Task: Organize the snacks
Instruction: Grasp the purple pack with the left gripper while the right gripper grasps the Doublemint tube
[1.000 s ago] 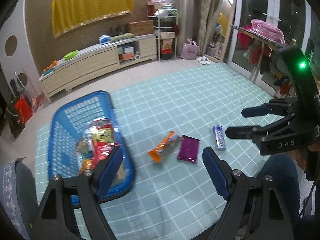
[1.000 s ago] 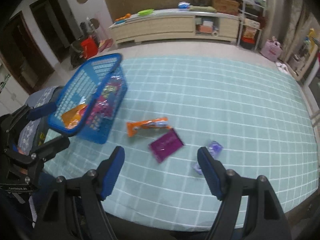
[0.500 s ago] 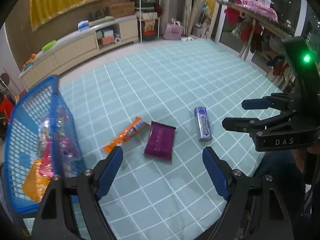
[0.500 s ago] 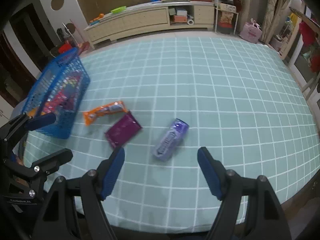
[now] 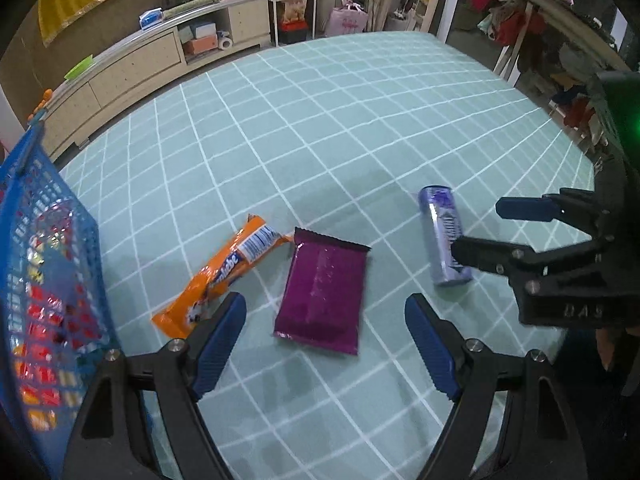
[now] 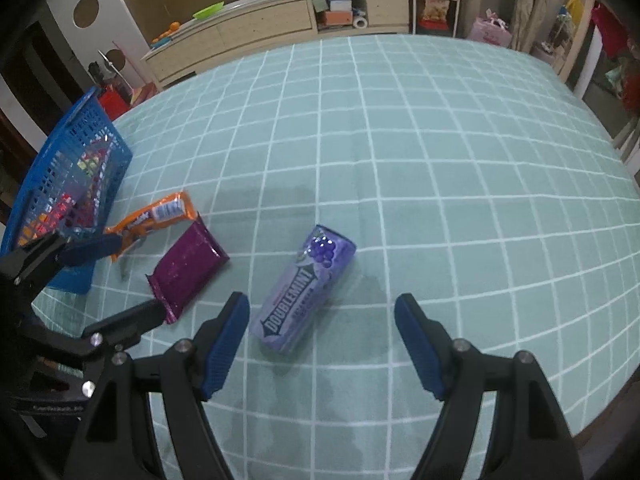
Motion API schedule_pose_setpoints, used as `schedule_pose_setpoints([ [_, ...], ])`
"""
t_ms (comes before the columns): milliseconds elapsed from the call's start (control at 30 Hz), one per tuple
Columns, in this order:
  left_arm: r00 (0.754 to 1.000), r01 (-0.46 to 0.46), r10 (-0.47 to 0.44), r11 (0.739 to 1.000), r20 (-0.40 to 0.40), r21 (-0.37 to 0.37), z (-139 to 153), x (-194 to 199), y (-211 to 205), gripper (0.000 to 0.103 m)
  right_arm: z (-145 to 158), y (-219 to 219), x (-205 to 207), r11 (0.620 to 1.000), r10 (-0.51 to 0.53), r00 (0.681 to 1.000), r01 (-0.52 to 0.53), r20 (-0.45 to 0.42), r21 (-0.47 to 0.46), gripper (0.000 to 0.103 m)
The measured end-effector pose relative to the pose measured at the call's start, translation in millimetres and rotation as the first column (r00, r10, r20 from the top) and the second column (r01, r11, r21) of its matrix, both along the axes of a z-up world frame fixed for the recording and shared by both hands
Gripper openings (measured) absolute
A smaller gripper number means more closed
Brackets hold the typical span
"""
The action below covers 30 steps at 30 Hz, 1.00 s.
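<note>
Three snacks are lying on a green checked mat, with a blue basket [image 6: 68, 168] at the left edge of both views already holding packets. In the right wrist view, the right claw [image 6: 322, 316] is being held wide open and empty, and a purple gum tube [image 6: 304, 290] is lying just ahead between its fingers, its long axis running from lower left to upper right of the frame. In the left wrist view, the left claw [image 5: 324, 316] is likewise spread and empty, and a purple packet [image 5: 322, 292] is lying between its fingers, long axis nearly straight up the frame. An orange packet [image 5: 224, 272] is lying just left of it, slanted. The tube is judged nearer the right claw, which is partly covering it in the left view.
</note>
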<state>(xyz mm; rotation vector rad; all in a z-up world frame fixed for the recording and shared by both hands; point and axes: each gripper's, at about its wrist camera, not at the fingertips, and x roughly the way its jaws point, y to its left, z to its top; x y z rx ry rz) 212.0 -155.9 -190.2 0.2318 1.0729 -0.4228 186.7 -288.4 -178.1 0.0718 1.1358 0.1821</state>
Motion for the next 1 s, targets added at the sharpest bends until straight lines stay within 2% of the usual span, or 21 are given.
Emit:
schedule_pose_setpoints([
  [133,1.000,0.009,-0.009,1.000,-0.021,-0.005,-10.3,9.7,-1.1,0.080,-6.8,-3.2,1.7,1.000,-0.012,1.000,0.012,-0.004,0.011,0.079],
  [300,0.999,0.032,-0.031,0.999,-0.033,0.028,-21.7,16.2,-9.3,0.079,-5.8,-11.6,3.3,0.999,-0.035,0.999,0.035,0.008,0.026,0.079],
  [567,0.999,0.022,-0.020,0.999,-0.035,0.048,-28.6,24.2,-12.4,0.051,-7.1,-15.5,-0.4,0.998,-0.055,0.998,0.055,0.011,0.027,0.079],
  [700,0.999,-0.009,0.011,0.999,-0.049,0.035,-27.4,25.3,-9.4,0.047,-6.2,-14.4,-0.7,0.998,-0.061,0.998,0.060,0.013,0.028,0.079],
  [867,0.999,-0.038,0.038,0.999,-0.009,0.007,-17.0,11.6,-3.8,0.046,-4.5,-3.4,1.2,0.999,-0.052,0.998,0.052,0.033,0.002,0.079],
  [933,0.999,-0.054,0.054,0.998,0.001,-0.015,-11.7,7.9,1.1,0.046,-6.5,2.4,2.7,0.999,-0.039,0.999,0.039,0.027,-0.006,0.072],
  [967,0.998,-0.061,0.062,0.998,0.006,-0.022,-8.9,7.3,4.9,0.046,-7.5,5.1,3.1,0.999,-0.031,0.999,0.031,0.024,-0.007,0.064],
  [1000,0.998,-0.067,0.067,0.997,0.012,-0.027,-7.1,6.6,8.7,0.046,-8.8,7.6,3.8,1.000,-0.025,1.000,0.025,0.019,-0.010,0.062],
])
